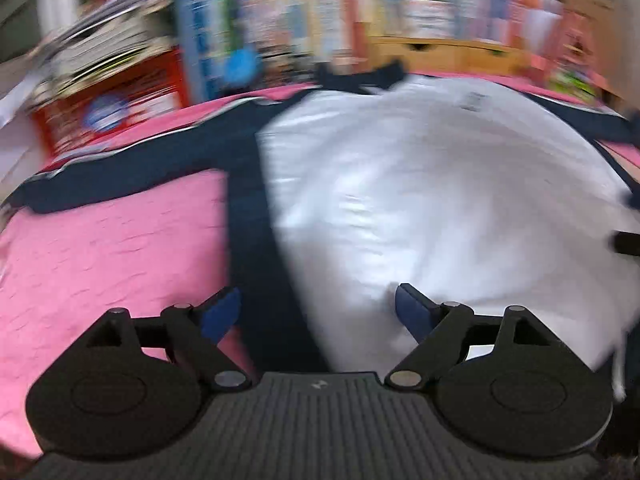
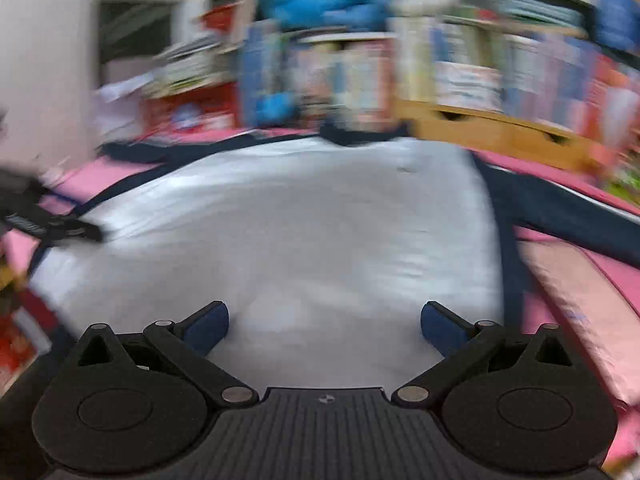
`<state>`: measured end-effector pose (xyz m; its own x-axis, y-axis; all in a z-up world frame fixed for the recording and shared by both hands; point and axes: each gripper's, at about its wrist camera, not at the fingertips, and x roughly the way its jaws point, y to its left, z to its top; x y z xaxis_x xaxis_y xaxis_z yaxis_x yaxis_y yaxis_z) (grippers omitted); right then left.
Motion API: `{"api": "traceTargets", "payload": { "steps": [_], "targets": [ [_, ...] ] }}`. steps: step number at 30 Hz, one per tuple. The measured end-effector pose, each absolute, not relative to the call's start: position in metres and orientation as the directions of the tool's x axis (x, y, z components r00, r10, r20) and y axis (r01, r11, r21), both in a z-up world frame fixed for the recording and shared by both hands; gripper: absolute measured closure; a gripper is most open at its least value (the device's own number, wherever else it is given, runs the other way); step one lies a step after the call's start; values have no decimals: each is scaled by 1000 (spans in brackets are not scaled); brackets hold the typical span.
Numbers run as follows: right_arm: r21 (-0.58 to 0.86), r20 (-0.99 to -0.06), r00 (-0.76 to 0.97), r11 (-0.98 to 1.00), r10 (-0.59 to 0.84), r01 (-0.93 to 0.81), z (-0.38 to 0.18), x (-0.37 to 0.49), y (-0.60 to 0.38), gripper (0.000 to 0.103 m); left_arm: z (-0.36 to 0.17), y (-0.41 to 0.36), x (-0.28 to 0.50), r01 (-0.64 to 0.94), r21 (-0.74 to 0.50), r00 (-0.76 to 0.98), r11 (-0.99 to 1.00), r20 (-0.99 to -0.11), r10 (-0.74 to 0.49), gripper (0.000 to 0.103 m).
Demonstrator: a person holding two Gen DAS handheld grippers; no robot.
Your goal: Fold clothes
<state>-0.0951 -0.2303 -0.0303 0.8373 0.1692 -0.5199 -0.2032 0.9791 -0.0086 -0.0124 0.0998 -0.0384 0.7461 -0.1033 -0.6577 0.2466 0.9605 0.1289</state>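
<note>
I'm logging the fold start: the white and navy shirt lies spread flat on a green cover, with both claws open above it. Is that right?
One detail is off: the cover is pink, not green, as both wrist views show. The rest stands: the white and navy shirt lies spread flat on it, and the left claw and right claw are both open above it.
</note>
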Motion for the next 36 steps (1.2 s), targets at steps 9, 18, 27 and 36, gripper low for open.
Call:
{"api": "traceTargets", "payload": {
  "steps": [9,18,27,36],
  "targets": [
    [75,-448,868,977,214,-202,-3,-96,-205,2,-4,-3,57,464,40,668,885,-672,-320,37],
    [120,-458,833,951,309,-286,-24,-76,-178,19,-55,-87,165,456,70,591,887,-770,-243,75],
    [96,-417,849,944,326,-315,-30,-87,-180,17,-71,-118,288,309,64,649,949,-744,-161,73],
    [100,-417,843,939,340,-329,-32,-84,-180,12,-68,-117,335,239,-17,659,971,-731,-176,70]
  ]
}}
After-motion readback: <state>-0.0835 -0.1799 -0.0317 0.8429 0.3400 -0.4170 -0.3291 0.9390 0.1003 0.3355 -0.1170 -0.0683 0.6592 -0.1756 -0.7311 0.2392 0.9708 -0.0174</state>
